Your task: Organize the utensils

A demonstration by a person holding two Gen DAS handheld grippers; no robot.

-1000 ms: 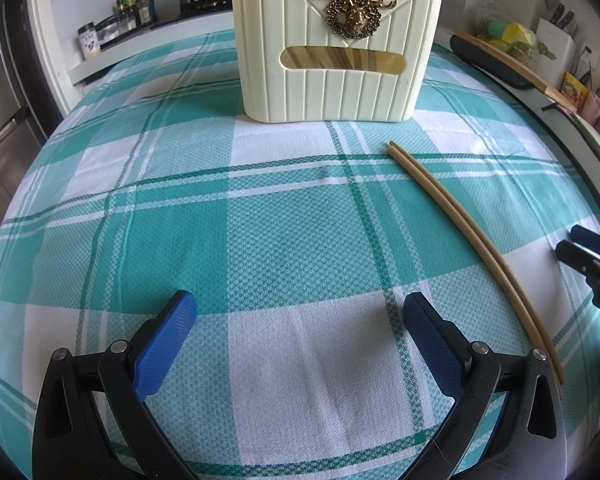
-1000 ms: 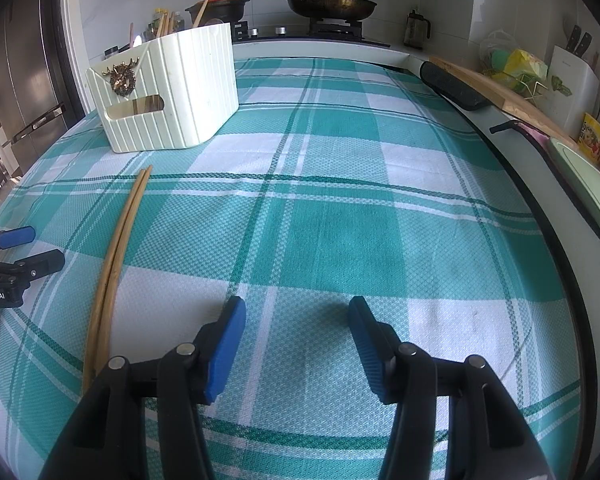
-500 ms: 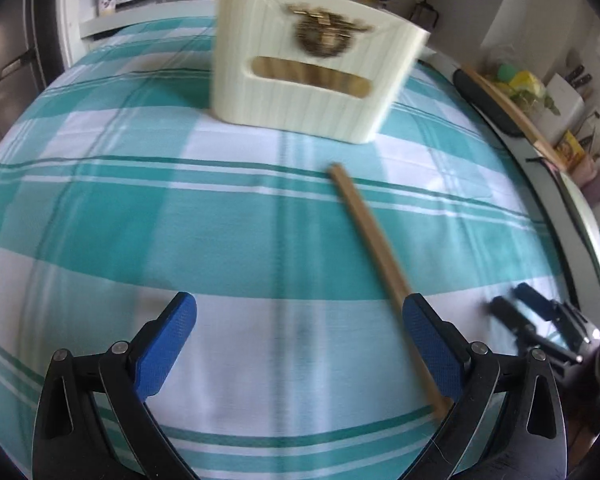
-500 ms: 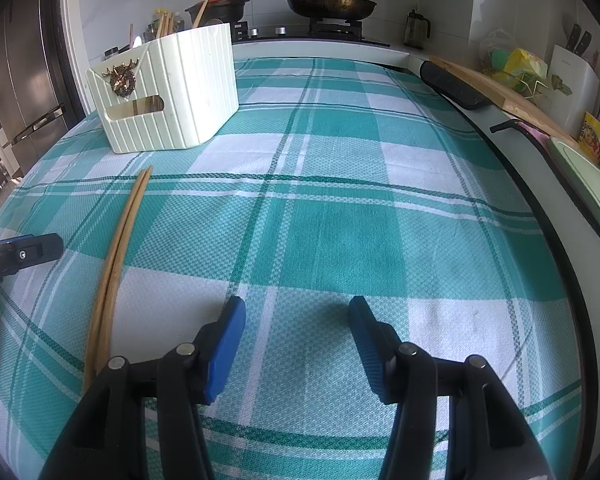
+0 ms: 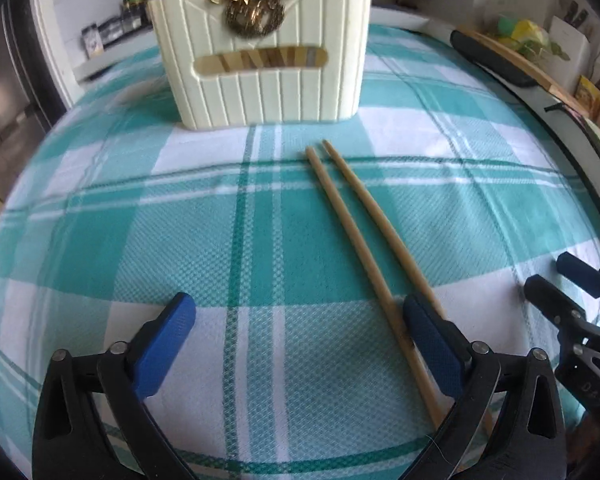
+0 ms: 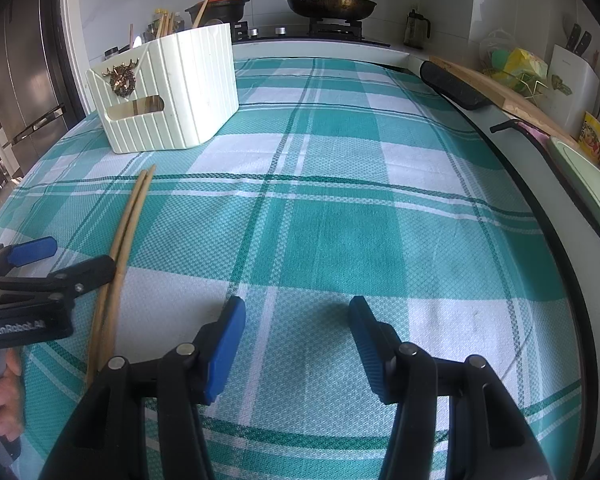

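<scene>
While the checked cloth [image 6: 340, 240] bears the caddy [image 5: 260, 68] at its far side, the left gripper [image 5: 296, 320] is held low, spread wide, its right finger [image 5: 432, 336] beside the chopsticks [image 5: 364, 236]. The right gripper [image 6: 296, 328] is held wide, empty.
</scene>
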